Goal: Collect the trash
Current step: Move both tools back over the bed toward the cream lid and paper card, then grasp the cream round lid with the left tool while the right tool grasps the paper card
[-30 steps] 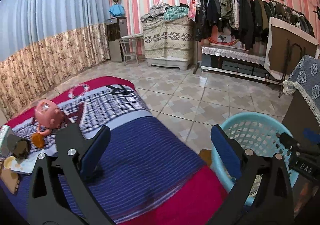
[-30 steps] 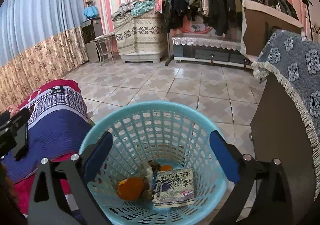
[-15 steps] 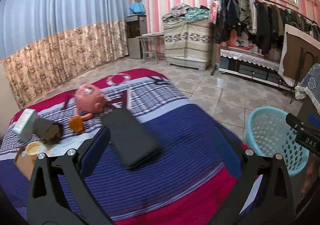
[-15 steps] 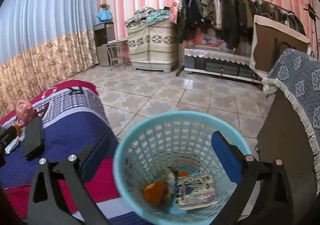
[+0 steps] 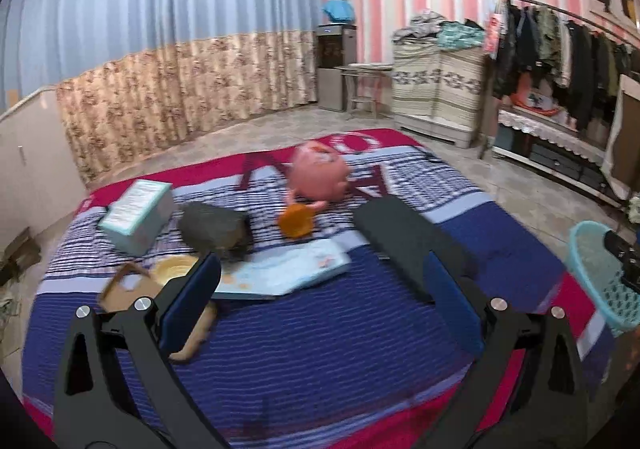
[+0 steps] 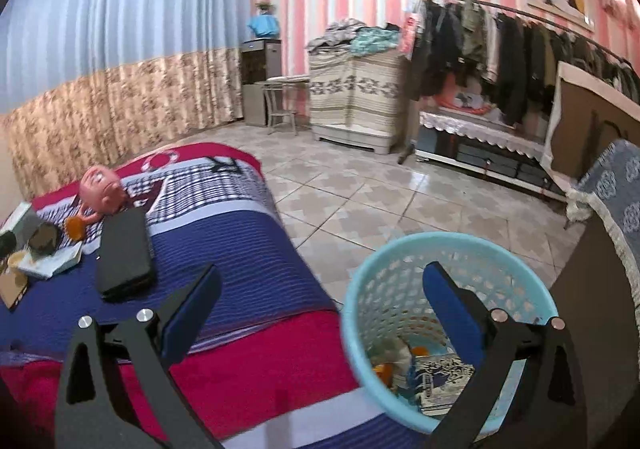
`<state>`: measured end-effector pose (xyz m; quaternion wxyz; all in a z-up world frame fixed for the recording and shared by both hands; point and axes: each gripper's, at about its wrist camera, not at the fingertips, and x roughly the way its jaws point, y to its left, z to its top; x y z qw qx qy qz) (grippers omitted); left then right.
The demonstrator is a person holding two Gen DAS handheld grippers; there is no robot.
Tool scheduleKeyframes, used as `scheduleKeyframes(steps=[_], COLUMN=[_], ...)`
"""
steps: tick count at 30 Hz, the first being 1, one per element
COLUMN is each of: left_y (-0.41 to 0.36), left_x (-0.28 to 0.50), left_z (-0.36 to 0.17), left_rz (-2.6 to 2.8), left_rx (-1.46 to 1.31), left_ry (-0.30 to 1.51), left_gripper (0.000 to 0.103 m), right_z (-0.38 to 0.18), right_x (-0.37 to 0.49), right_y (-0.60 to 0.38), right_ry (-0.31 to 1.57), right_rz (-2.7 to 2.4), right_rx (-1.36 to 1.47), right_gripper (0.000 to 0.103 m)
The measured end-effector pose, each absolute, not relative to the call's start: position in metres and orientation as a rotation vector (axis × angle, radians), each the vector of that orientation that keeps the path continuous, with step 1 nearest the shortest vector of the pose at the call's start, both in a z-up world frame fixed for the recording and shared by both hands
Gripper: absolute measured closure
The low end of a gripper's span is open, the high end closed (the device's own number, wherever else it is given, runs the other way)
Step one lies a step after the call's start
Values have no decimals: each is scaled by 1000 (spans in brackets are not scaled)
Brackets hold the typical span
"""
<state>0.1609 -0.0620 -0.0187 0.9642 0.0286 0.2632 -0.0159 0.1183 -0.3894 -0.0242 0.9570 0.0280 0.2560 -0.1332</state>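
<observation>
While both views show a striped bedspread strewn with litter, each gripper is empty.

Left wrist, gripper: the left gripper hangs above the bedspread with its jaws spread wide, nothing between them.
Left wrist, trash: a teal box, a dark crumpled bag, an orange lid, a flat pale packet and a brown cardboard piece lie near one another; a pink toy and a black pad lie beside them.
Left wrist, basket: the blue basket stands off the bed's right edge.

Right wrist, gripper: the right gripper is held wide apart and empty, its right finger in front of the basket.
Right wrist, basket contents: a printed packet and orange scraps lie at the bottom.
</observation>
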Motion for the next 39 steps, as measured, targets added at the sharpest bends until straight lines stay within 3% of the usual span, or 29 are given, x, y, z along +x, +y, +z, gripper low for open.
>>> scheduleKeyframes(steps=[23, 34, 36, 39], left_y=[84, 78, 73, 71], left_x=[164, 207, 218, 236], left_z=[-60, -69, -73, -81], left_rz=[178, 108, 83, 52], left_rx=[1, 49, 58, 66], left_ry=[659, 701, 716, 766], left_gripper=[6, 6, 8, 22], right_z=[-32, -44, -49, -57], right_x=[148, 184, 188, 193], right_y=[-300, -245, -239, -235], right_ry=[563, 609, 630, 675], right_rz=[-18, 121, 126, 117], right_rx=[11, -8, -18, -27], right_gripper=[5, 4, 4, 4])
